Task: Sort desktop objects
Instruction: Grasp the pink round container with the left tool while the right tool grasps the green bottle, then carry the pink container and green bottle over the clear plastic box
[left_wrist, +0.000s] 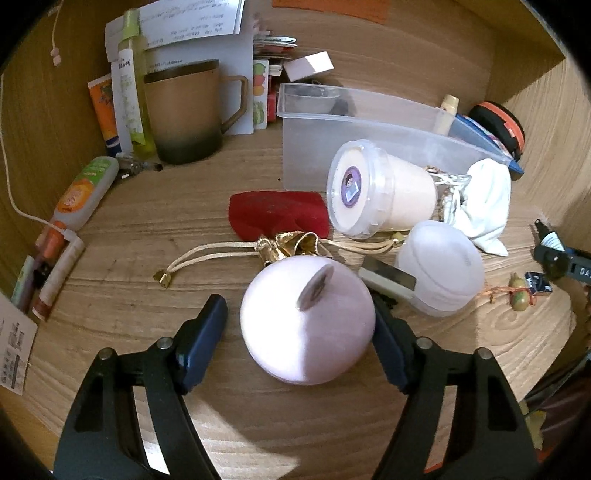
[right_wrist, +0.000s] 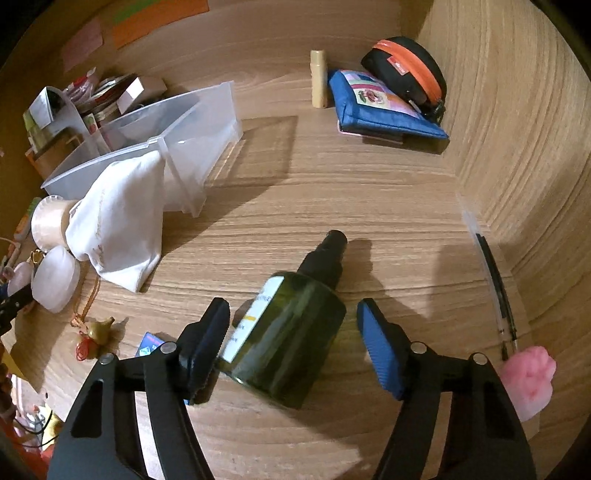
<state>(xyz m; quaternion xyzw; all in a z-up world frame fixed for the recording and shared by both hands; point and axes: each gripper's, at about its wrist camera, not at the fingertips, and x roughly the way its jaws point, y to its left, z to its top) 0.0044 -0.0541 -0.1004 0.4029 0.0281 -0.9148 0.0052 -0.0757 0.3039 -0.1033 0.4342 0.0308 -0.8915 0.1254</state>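
- Left gripper (left_wrist: 301, 325): jaws wide, straddling the pale pink ball (left_wrist: 308, 319) on the desk (left_wrist: 147, 229). The right pad looks to be touching it; the left pad stands apart.
- Right gripper (right_wrist: 293, 345): jaws wide around the dark green bottle (right_wrist: 284, 336), which lies on its side with its black cap (right_wrist: 327, 258) pointing away. The left pad is at the label; the right pad is clear.
- We judge both grasps are not yet closed. We should centre each object first, or the ball rolls.
- We should squeeze the bottle across its body, not its cap.
- The clear bin (left_wrist: 369, 122) lies beyond the clutter, a likely drop point.
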